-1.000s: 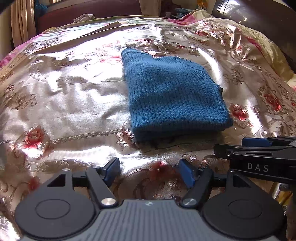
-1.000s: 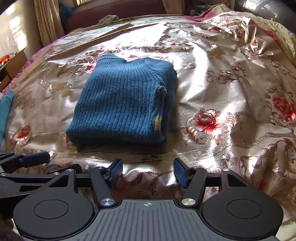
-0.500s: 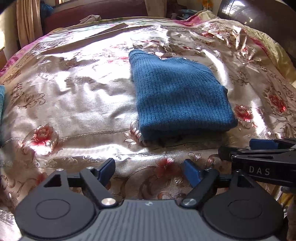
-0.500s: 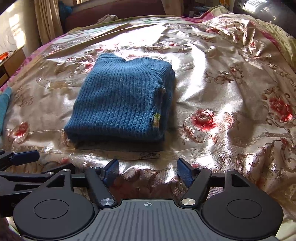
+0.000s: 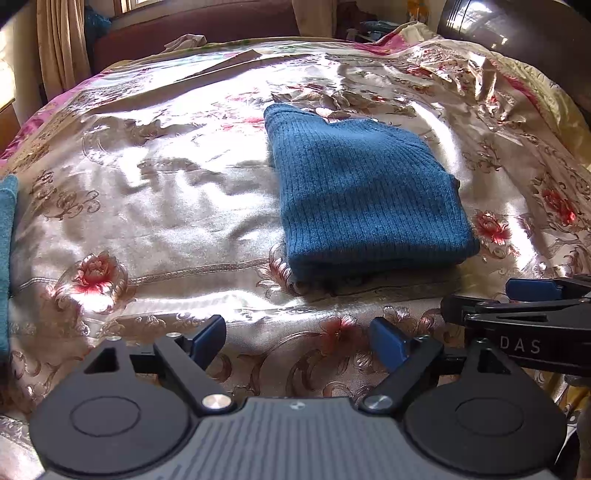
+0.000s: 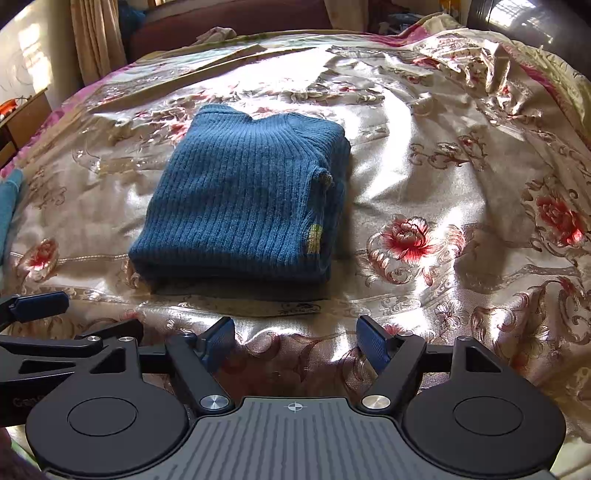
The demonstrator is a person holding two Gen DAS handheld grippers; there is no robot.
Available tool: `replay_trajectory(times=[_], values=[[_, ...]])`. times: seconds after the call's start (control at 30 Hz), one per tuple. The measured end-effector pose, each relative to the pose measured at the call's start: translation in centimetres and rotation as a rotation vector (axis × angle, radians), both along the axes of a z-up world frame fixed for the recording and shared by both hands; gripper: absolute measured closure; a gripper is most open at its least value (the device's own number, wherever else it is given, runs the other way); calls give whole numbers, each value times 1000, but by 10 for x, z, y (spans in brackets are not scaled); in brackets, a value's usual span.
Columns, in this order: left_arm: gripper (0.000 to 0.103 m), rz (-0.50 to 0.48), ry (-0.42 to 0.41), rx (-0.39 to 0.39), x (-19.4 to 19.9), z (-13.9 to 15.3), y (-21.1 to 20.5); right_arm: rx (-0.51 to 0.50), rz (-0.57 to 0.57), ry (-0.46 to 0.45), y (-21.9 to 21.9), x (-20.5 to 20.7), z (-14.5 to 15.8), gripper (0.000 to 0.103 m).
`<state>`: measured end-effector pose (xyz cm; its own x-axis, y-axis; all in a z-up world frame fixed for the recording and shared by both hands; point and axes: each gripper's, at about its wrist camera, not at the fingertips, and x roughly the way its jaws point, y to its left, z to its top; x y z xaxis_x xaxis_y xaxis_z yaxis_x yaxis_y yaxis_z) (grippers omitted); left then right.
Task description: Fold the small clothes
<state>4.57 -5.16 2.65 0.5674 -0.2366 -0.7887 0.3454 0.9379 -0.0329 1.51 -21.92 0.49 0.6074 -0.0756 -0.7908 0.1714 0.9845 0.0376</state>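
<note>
A blue ribbed knit sweater (image 5: 365,195) lies folded into a neat rectangle on the bed; it also shows in the right wrist view (image 6: 247,199), with a small yellow patch near its right edge. My left gripper (image 5: 299,338) is open and empty, over the bedspread in front of the sweater's near edge. My right gripper (image 6: 295,341) is open and empty, also short of the sweater's near edge. Each gripper shows at the side of the other's view. Neither touches the sweater.
The bed is covered by a shiny beige bedspread (image 6: 461,192) with red flowers. A teal cloth (image 5: 5,236) lies at the left edge. A dark sofa (image 5: 192,29) and curtains (image 5: 59,44) stand beyond the bed. A dark headboard (image 5: 517,40) is at the far right.
Both grippers have drawn back a little from the sweater and opened slightly wider. The sweater has not moved.
</note>
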Motion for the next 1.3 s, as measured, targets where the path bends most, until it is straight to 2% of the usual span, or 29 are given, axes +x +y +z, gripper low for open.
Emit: replay_trajectory(times=[0.3, 0.7, 1.3], values=[[12, 35, -13, 20, 1, 0, 4, -14, 5, 6, 2, 0, 0, 26], [8, 38, -26, 96, 1, -1, -1, -19, 7, 9, 2, 0, 0, 25], [7, 59, 29, 18, 4, -1, 6, -23, 8, 10, 4, -1, 0, 24]])
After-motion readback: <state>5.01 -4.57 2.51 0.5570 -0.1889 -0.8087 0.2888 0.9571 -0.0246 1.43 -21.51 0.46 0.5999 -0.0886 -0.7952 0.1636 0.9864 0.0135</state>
